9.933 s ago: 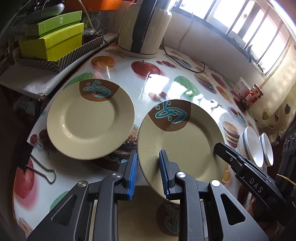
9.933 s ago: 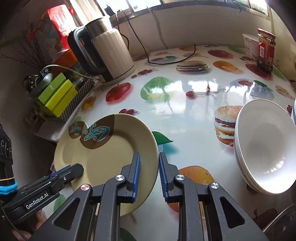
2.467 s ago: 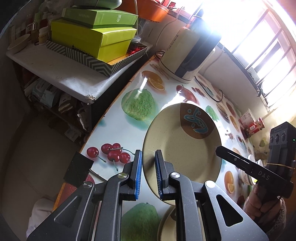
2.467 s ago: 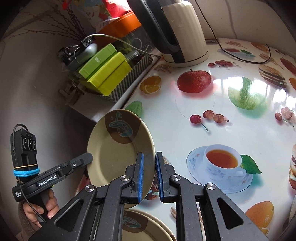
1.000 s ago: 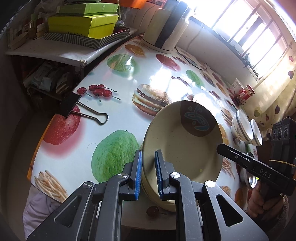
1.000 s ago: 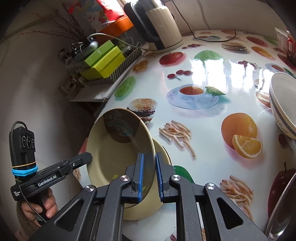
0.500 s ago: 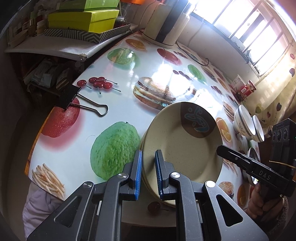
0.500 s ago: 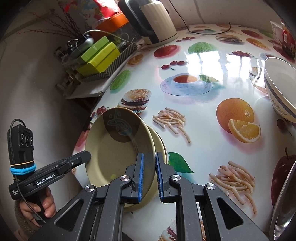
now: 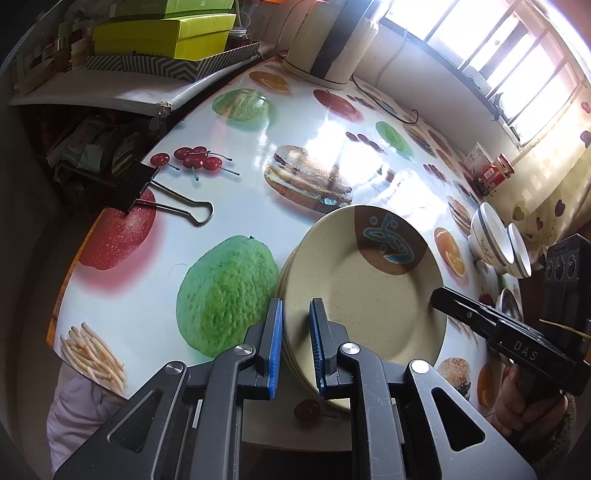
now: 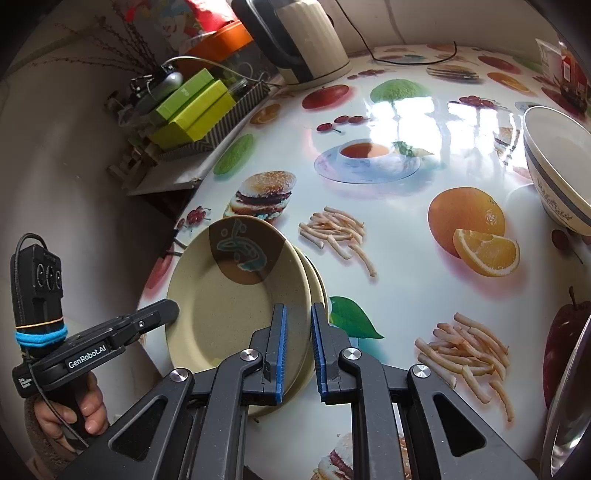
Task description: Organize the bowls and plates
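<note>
We see a stack of cream plates (image 9: pixel 369 295) lying on the printed surface (image 9: pixel 229 206) near its front edge, the top plate carrying a brown patch with a blue squiggle. Our left gripper (image 9: pixel 295 343) straddles the near rim of the stack, its blue pads standing apart on either side of the rim with gaps showing, so it looks open rather than clamped. Our right gripper (image 10: pixel 297 350) sits the same way at the opposite rim of the plates (image 10: pixel 229 302), fingers parted and not pressing. Each gripper shows in the other's view, held level and pointing in toward the stack, a hand (image 10: pixel 77 410) wrapped round the handle.

Two white bowls with grey bands (image 9: pixel 498 245) sit side by side farther along the surface, well apart from the plates; we cannot see anything in them. A striped tray (image 9: pixel 173 66) on a shelf holds yellow-green boxes (image 9: pixel 159 35). A binder clip (image 9: pixel 147 192) lies near the surface's edge, and a kettle (image 9: pixel 325 44) stands at the far end.
</note>
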A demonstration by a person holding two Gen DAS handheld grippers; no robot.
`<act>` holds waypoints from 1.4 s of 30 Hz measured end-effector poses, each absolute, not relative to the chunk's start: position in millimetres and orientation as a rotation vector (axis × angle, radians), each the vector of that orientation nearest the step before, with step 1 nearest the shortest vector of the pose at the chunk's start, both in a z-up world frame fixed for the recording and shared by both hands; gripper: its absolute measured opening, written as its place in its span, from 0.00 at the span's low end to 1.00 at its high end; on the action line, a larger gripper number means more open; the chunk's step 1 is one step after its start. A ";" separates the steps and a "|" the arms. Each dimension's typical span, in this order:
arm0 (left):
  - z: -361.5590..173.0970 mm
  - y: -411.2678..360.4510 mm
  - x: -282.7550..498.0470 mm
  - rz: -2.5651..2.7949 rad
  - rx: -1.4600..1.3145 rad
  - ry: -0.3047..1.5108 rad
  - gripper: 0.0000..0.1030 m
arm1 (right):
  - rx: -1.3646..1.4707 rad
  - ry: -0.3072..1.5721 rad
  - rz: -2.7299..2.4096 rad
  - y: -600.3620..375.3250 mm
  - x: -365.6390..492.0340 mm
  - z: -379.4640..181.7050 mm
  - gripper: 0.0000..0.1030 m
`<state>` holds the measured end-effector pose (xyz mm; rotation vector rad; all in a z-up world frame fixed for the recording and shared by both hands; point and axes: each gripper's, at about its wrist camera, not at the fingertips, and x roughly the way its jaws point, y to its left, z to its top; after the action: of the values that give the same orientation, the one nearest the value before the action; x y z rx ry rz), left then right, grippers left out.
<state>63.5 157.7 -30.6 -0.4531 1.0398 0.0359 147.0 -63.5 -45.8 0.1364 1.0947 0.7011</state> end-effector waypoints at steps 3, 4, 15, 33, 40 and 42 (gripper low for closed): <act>-31.6 157.6 63.8 0.038 -0.453 1.040 0.14 | 0.129 1.096 0.700 -62.5 146.4 -45.7 0.15; -31.7 157.7 63.8 0.038 -0.455 1.042 0.14 | 0.130 1.096 0.701 -62.2 146.6 -46.0 0.15; -32.2 157.3 64.3 0.038 -0.451 1.043 0.14 | 0.125 1.093 0.696 -61.4 147.2 -46.4 0.15; -38.3 160.4 64.3 0.033 -0.486 1.037 0.45 | 0.111 1.057 0.675 -65.6 147.5 -44.8 0.40; -49.0 158.9 70.4 0.007 -0.527 1.065 0.45 | 0.174 1.106 0.681 -66.5 153.0 -60.9 0.42; -51.2 158.9 72.7 -0.012 -0.556 1.068 0.45 | 0.189 1.117 0.689 -66.4 154.1 -63.7 0.42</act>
<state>72.7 158.9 -51.2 -0.5559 1.0678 -0.0119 154.1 -66.4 -63.7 0.1891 1.1174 0.6885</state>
